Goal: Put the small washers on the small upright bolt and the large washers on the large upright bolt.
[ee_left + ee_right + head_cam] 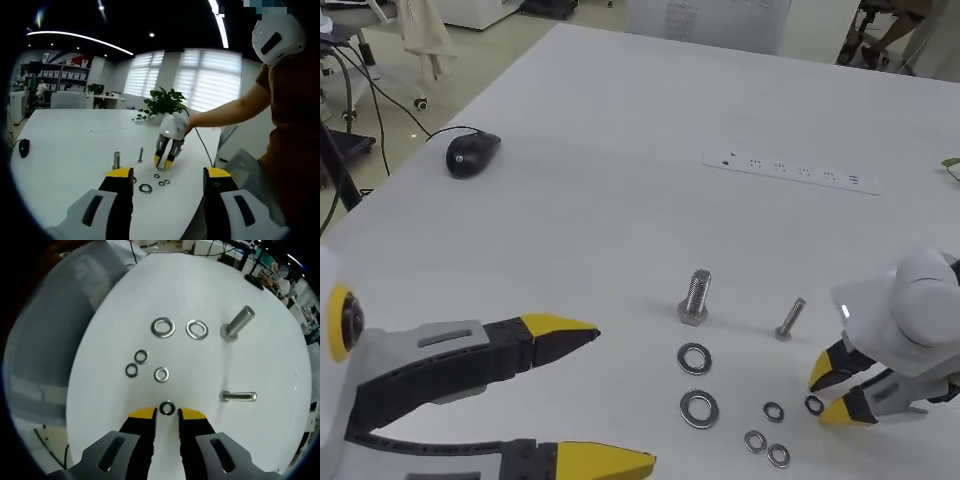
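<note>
The large bolt and the small bolt stand upright on the white table. Two large washers lie flat in front of the large bolt. My right gripper is low over the table, its yellow tips slightly apart on either side of a small washer that lies flat on the table. Three other small washers lie just beyond it. My left gripper hovers wide open at the near left, holding nothing.
A black mouse sits at the far left and a white power strip lies at the far right. A potted plant stands beyond the right gripper. The table's near edge is close behind the washers.
</note>
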Action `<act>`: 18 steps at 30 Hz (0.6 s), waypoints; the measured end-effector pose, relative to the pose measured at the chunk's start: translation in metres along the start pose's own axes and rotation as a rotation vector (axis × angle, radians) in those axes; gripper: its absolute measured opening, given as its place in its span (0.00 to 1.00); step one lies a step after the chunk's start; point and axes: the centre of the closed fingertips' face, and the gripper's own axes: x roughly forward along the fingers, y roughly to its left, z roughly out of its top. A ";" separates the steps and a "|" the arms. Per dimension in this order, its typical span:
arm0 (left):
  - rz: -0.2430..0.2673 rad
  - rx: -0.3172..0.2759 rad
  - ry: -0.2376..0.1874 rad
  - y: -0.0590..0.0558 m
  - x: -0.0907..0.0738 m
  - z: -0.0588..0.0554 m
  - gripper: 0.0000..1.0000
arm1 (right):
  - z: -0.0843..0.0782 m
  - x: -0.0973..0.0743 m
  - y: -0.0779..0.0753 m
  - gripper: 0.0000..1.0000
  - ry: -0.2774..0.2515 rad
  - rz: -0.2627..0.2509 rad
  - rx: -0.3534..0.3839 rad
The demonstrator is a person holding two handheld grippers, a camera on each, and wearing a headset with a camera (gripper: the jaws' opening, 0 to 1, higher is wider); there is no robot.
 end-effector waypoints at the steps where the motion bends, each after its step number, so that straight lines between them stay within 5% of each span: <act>1: 0.000 0.000 -0.001 0.000 0.000 0.000 0.55 | 0.000 0.000 -0.001 0.18 0.000 -0.003 0.002; 13: 0.017 0.001 0.005 0.002 -0.003 -0.002 0.55 | 0.002 0.001 -0.002 0.07 0.018 -0.015 0.023; 14: 0.017 0.002 0.006 0.002 -0.003 -0.002 0.55 | -0.011 -0.001 -0.009 0.01 0.086 -0.076 0.020; 16: 0.018 0.002 0.008 0.001 -0.003 -0.002 0.55 | -0.009 0.017 -0.005 0.01 0.041 -0.036 0.003; 18: 0.014 0.003 0.005 0.000 -0.004 -0.001 0.55 | -0.004 0.005 -0.007 0.02 0.029 -0.022 0.041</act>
